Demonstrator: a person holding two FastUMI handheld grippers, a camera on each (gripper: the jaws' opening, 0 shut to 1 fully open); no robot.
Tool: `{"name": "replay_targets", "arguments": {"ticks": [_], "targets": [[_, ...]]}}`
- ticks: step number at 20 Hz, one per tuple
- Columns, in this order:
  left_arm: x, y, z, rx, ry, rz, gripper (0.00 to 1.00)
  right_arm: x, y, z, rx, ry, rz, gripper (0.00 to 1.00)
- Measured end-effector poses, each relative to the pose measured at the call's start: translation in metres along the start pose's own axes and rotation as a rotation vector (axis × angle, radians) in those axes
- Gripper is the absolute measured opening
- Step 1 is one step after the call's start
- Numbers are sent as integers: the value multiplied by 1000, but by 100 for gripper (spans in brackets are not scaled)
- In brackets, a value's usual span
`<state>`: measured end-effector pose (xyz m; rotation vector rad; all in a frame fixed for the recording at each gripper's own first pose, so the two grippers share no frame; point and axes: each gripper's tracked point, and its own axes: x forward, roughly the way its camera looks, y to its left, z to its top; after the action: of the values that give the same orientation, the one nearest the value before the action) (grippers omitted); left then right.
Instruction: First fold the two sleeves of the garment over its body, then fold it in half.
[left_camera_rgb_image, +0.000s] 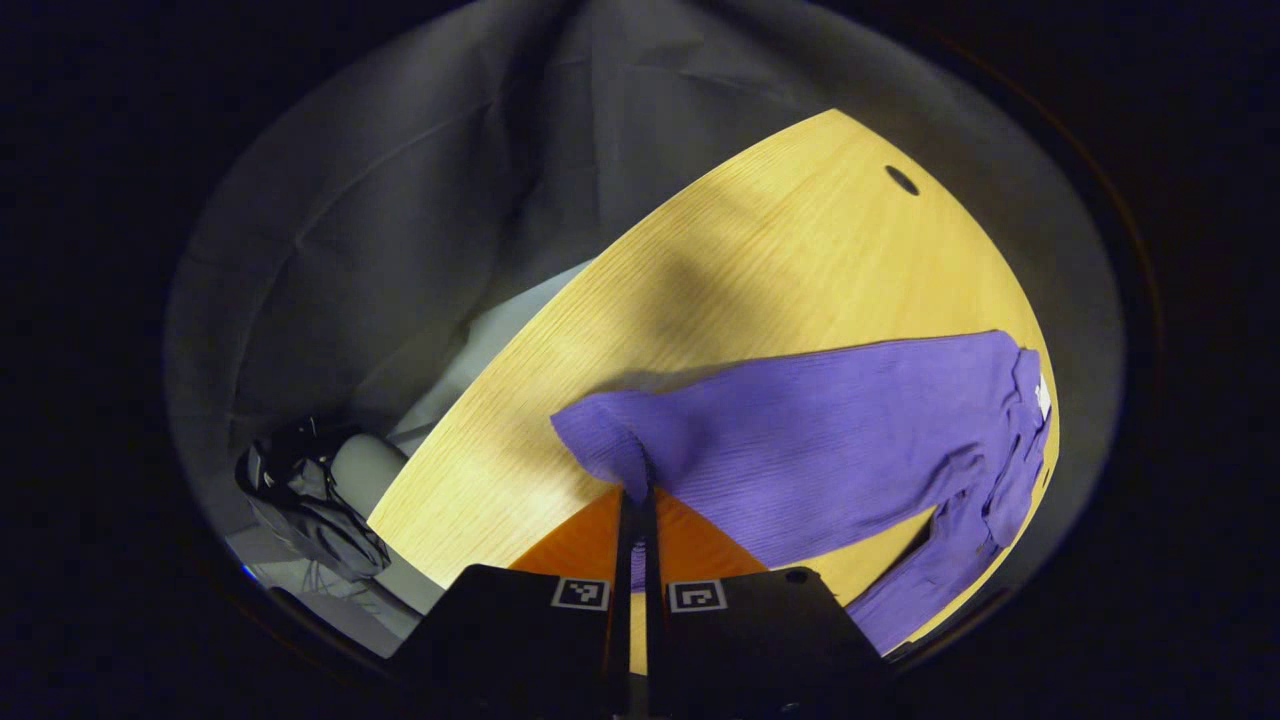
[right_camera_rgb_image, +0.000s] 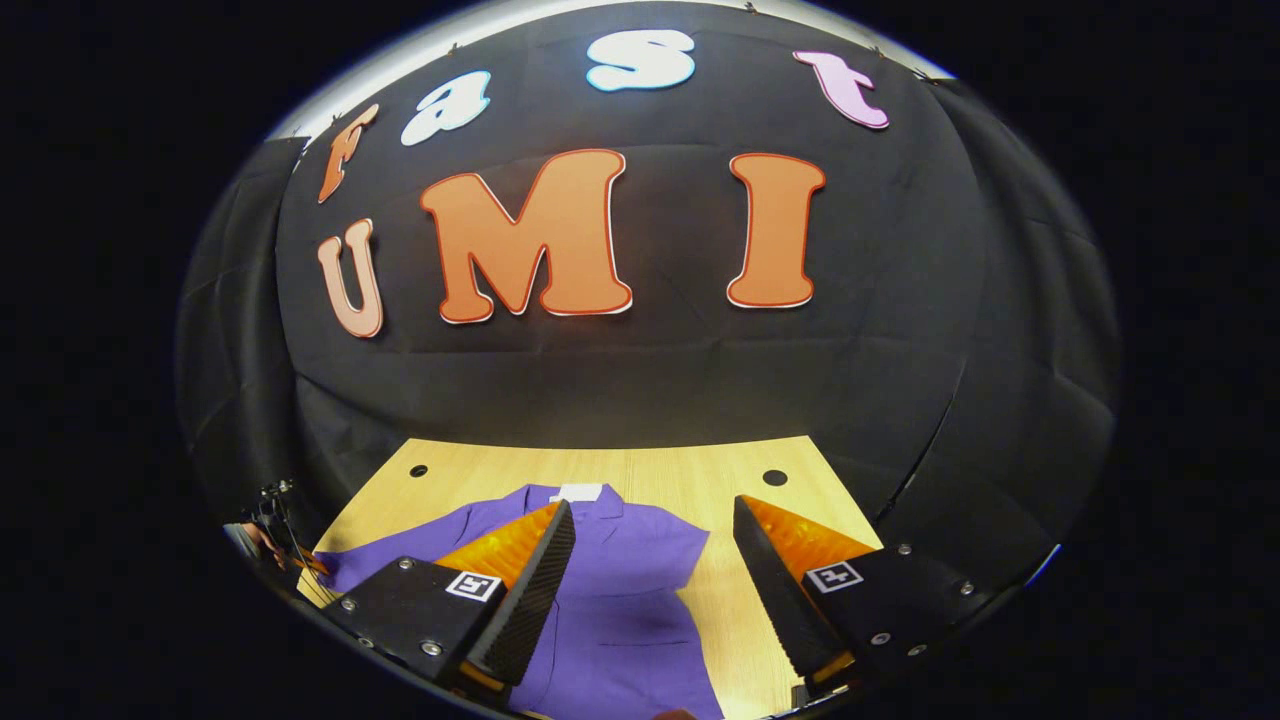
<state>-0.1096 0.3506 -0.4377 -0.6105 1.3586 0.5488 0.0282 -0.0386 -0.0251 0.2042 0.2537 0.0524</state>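
Wooden table bears purple garment, left claw pinching its sleeve.

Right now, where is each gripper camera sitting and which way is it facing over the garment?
Left gripper view: rides the left gripper, low at the table's side, looking across it; its fingers are closed on the purple garment's sleeve end.
Right gripper view: rides the right gripper, jaws open above the garment, facing the booth wall; a hand shows at the far left.
Shared: garment and table.
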Motion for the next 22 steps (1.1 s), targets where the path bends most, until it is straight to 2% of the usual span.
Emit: {"name": "replay_targets", "arguments": {"ticks": [5,11,18,22], "targets": [[-50,-98,10,171,-83,-125,7,-2,-7,-5,-19,-2,8,95],[-111,-257,16,424,-154,-283,7,-14,-14,-17,-13,6,29,95],[-149,-406,-13,709,-160,-362,7,-26,-34,-30,9,2,13,95],[-155,-471,-42,837,-143,-379,7,-31,-43,-36,12,4,4,95]]}}
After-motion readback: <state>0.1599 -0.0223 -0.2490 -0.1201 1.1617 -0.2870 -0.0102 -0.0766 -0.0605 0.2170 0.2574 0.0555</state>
